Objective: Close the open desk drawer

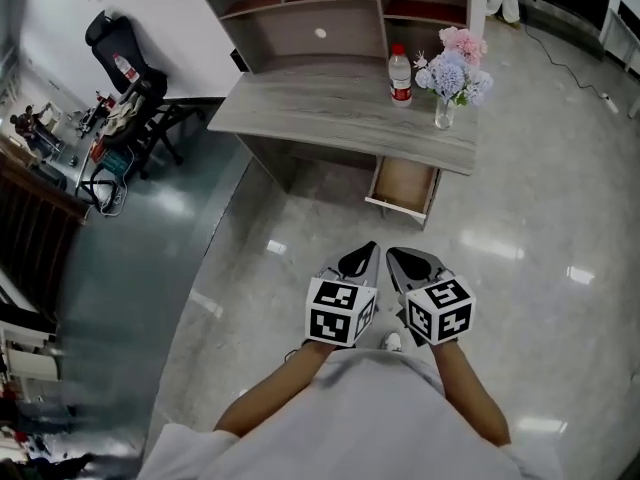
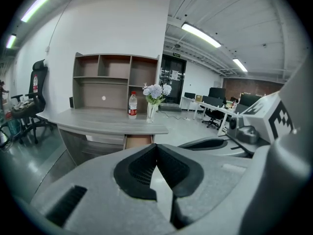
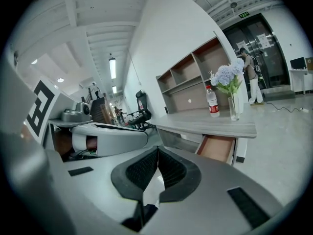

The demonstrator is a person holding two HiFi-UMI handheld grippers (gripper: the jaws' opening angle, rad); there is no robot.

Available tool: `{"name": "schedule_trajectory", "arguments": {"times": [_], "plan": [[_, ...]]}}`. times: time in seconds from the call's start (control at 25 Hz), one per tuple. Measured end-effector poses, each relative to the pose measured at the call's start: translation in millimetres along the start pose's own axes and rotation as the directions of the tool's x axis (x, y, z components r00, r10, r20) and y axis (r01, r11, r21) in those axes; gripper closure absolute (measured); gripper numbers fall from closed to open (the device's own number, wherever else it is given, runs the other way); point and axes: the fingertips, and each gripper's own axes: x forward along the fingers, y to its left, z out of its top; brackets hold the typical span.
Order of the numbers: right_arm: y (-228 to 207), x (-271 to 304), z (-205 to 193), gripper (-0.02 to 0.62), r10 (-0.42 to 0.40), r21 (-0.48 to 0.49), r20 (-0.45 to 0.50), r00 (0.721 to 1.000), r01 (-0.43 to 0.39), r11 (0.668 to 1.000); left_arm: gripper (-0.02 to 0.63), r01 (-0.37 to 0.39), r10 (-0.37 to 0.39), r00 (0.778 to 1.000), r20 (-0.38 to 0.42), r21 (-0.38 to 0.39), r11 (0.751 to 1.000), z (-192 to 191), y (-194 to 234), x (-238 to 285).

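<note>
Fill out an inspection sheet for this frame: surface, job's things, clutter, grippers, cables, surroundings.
Surface: grey wood desk, mostly bare.
Job's things: drawer under the desk's right end, pulled open, no contents seen.
Clutter: water bottle and vase of flowers standing on the desk.
Grippers: left gripper and right gripper both shut, empty, side by side, short of the drawer.
Cables: one cable lying on the floor beyond the desk.
Surroundings: shelf unit on the desk, office chair to the left, glossy floor.
</note>
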Motion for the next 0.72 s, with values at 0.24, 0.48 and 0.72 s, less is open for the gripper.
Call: {"name": "schedule_trajectory", "arguments": {"times": [0.24, 0.48, 0.72], "plan": [[-28.5, 10.8, 6.9, 0.594, -0.111, 0.046, 0.017, 0.994, 0.110, 0.993, 0.604, 0.107, -0.107, 0.994, -0.010, 0.005, 0.994, 11.0, 8.4, 35.8], [-53.6, 38.0, 14.7, 0.594, -0.224, 0.113, 0.025, 0.974, 0.219, 0.969, 0.604, 0.234, -0.231, 0.971, -0.061, 0.044, 0.971, 20.0, 26.1, 73.2], [-69.9, 73.1, 23.2, 0.594, -0.331, 0.215, 0.039, 0.943, 0.316, 0.924, 0.604, 0.346, -0.335, 0.933, -0.129, 0.075, 0.935, 23.5, 55.3, 100.2]]}}
